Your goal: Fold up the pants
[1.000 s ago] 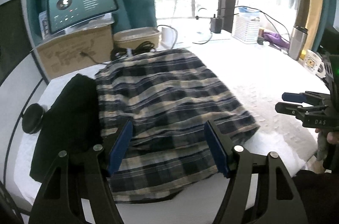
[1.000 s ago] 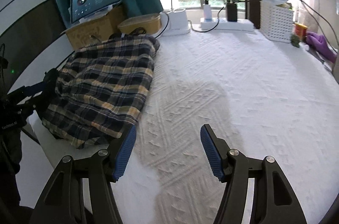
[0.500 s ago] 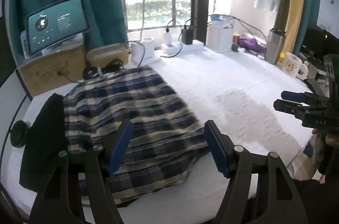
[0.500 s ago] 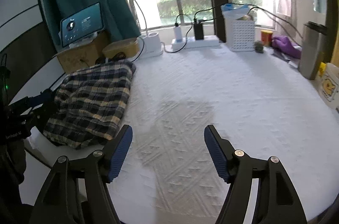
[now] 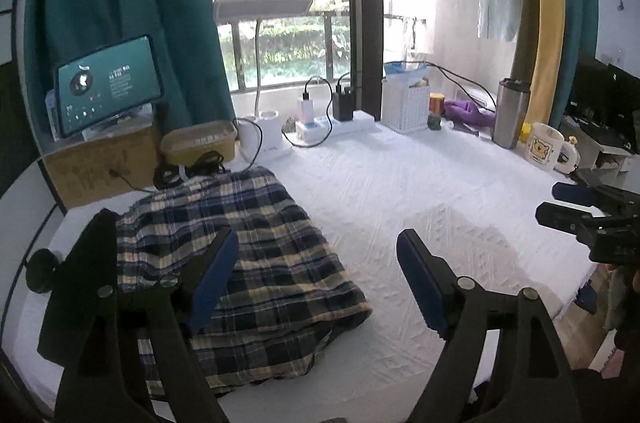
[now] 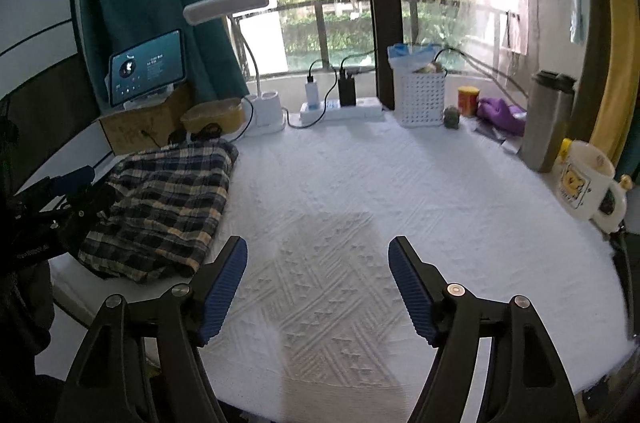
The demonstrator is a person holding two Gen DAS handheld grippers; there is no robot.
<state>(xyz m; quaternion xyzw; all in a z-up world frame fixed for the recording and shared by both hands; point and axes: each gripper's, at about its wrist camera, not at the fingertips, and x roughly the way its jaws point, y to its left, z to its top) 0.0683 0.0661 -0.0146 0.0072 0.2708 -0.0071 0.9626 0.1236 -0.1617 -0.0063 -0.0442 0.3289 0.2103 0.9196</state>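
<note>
The plaid pants (image 5: 248, 263) lie folded in a flat stack at the left end of the white textured table (image 5: 400, 191); they also show in the right wrist view (image 6: 168, 199). My left gripper (image 5: 316, 279) is open and empty, held above the near edge of the pants. My right gripper (image 6: 318, 283) is open and empty over the bare middle of the table (image 6: 360, 183), well right of the pants. Each gripper shows at the edge of the other's view, the right one (image 5: 588, 215) and the left one (image 6: 56, 199).
A black garment (image 5: 76, 275) lies left of the pants. Along the back stand a cardboard box (image 5: 100, 167) with a tablet (image 5: 108, 83), a desk lamp (image 5: 262, 7), a power strip (image 5: 336, 127), a white basket (image 5: 406, 103), a steel tumbler (image 5: 510, 111) and a mug (image 5: 544, 145).
Both grippers have pulled back and risen away from the table. The pants look smaller and farther off, and more of the window and room shows. The pants have not moved.
</note>
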